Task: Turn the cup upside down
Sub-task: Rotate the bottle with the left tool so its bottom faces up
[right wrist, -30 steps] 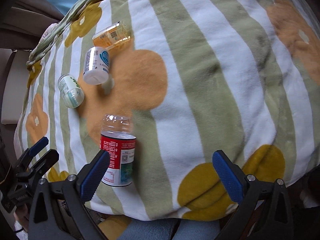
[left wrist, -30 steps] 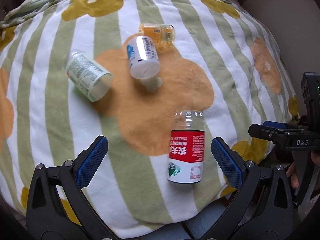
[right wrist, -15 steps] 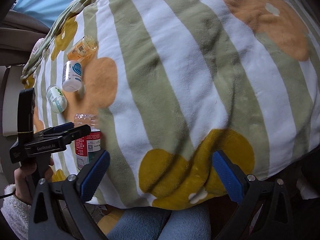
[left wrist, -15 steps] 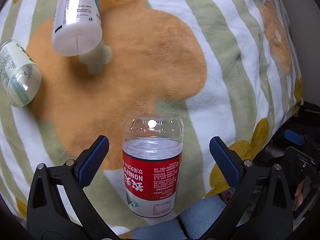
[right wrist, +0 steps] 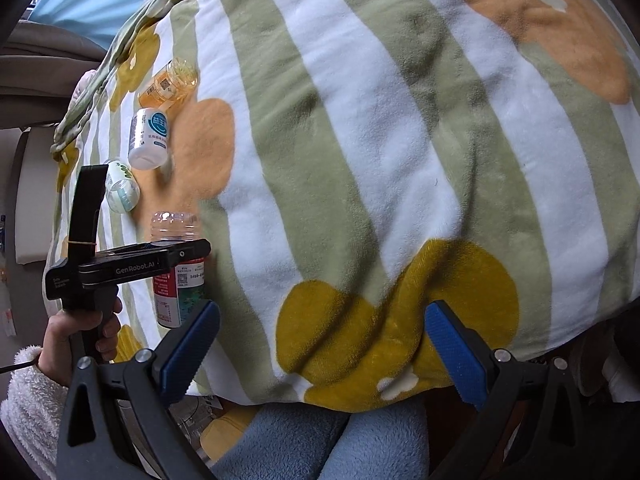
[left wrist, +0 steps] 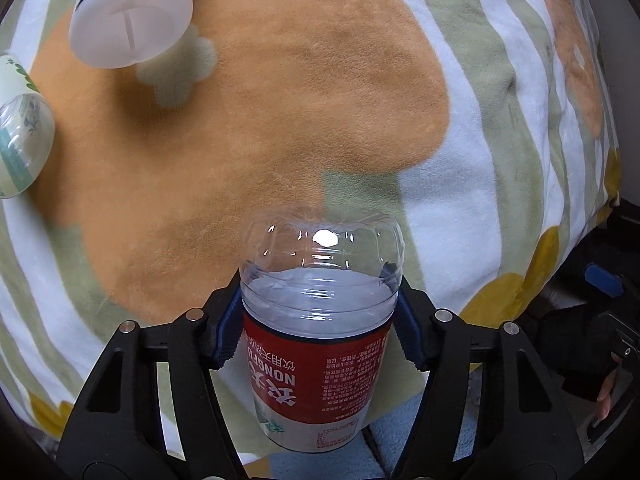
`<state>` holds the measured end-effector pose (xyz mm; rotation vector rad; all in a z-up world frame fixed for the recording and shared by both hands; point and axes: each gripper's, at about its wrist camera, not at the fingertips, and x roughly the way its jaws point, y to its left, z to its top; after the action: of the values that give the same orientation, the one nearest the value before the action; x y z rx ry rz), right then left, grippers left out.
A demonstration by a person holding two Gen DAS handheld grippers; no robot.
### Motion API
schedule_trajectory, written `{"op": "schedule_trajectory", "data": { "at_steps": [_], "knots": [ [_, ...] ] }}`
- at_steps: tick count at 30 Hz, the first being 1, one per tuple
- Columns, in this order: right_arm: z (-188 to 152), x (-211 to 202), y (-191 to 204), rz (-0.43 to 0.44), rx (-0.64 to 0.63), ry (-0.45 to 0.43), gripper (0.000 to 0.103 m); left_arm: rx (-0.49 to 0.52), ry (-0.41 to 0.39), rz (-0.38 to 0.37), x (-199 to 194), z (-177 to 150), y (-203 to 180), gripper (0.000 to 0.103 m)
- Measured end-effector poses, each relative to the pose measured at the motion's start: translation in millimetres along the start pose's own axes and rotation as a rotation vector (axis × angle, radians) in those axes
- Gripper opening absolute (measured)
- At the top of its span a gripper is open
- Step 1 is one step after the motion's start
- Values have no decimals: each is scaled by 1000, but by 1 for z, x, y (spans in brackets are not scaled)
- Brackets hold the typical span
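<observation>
The cup [left wrist: 320,320] is a clear plastic one with a red label. It stands on the striped flower blanket [left wrist: 280,120] near its front edge, domed closed end up and label text inverted. My left gripper [left wrist: 318,300] is shut on it, the blue pads pressing both sides just above the label. The right wrist view shows the same cup [right wrist: 175,226] at the left, with the left gripper [right wrist: 176,254] clamped across it and a hand [right wrist: 76,332] on the handle. My right gripper [right wrist: 320,344] is open and empty, over the blanket's front edge, well right of the cup.
A white bottle [left wrist: 132,12], a green-labelled clear jar [left wrist: 20,148] and an orange bottle [right wrist: 168,84] lie on their sides beyond the cup. The blanket drops off at the front and right edges. Blue fleece [right wrist: 320,440] lies below the front edge.
My left gripper moved forward around the cup and shut on it. The right gripper drew back and away to the right, staying open.
</observation>
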<state>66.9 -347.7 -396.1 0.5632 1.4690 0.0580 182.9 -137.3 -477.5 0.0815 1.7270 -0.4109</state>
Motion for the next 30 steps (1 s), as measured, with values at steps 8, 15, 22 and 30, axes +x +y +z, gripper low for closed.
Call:
{"op": "schedule_trajectory", "data": {
  "at_steps": [8,15,22,30],
  "knots": [
    [5,-2,12,27,-11,-15,102,-25,-163,-50,-41,-7,10,60],
    [11,-2,22,41,-33,-29,102,-4,-468,-76,-96,-2,13,60],
    [12,9,24,34,-35,-9,102,-11,-629,-68,-92,0,13,60],
    [14,14,28,19,-66,5,102,0,-637,-66,-55,-31,3,60]
  ]
}}
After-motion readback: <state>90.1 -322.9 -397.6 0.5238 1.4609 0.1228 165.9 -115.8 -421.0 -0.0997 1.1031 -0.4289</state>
